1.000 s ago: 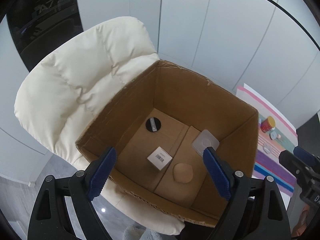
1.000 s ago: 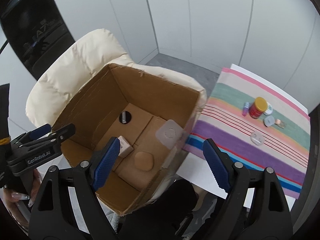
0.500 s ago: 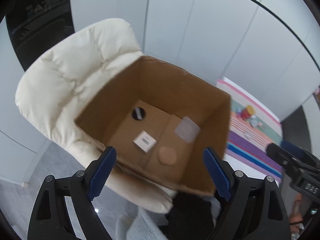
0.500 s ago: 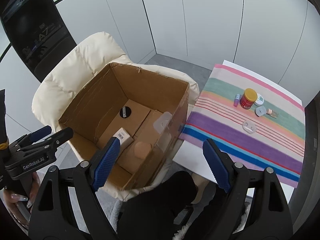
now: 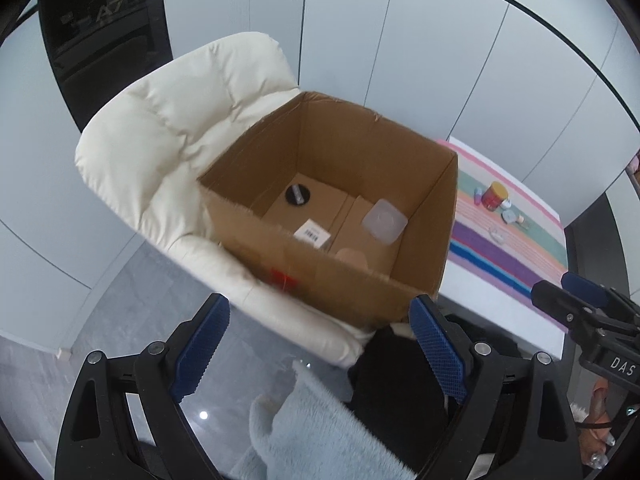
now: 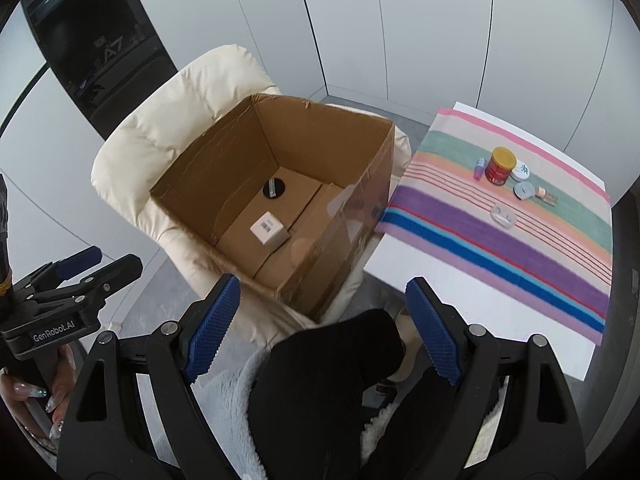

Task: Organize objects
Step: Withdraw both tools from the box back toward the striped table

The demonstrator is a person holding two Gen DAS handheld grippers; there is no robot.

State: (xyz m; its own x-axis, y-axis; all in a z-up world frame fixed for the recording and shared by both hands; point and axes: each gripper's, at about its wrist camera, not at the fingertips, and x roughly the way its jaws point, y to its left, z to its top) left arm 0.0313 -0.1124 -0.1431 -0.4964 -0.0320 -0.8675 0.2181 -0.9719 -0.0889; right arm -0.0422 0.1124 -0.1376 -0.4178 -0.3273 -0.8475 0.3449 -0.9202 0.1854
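An open cardboard box (image 5: 348,292) (image 6: 332,248) rests on a cream padded chair (image 5: 160,148). Inside lie a black disc (image 5: 298,194), a small white barcoded box (image 5: 312,234) (image 6: 267,229), a clear square lid (image 5: 384,220) and a tan round piece (image 5: 352,258). On the striped cloth (image 6: 500,256) to the right stand a red jar with a yellow lid (image 6: 499,166), a purple tube (image 6: 479,169) and several small containers. My left gripper (image 5: 318,320) hangs before the box's near wall, jaws opening, nothing between them. My right gripper (image 6: 322,308) is open and empty near the box's right corner.
The white table (image 6: 460,312) under the cloth stands right of the chair. A person's dark knee (image 6: 332,360) and pale fleece (image 5: 320,420) lie below the grippers. Grey floor (image 5: 120,300) lies to the left, white wall panels and a dark cabinet (image 6: 100,40) behind.
Both grippers have drawn back from over the box toward the person. The box now sits farther off, and more of the striped cloth and the knee shows.
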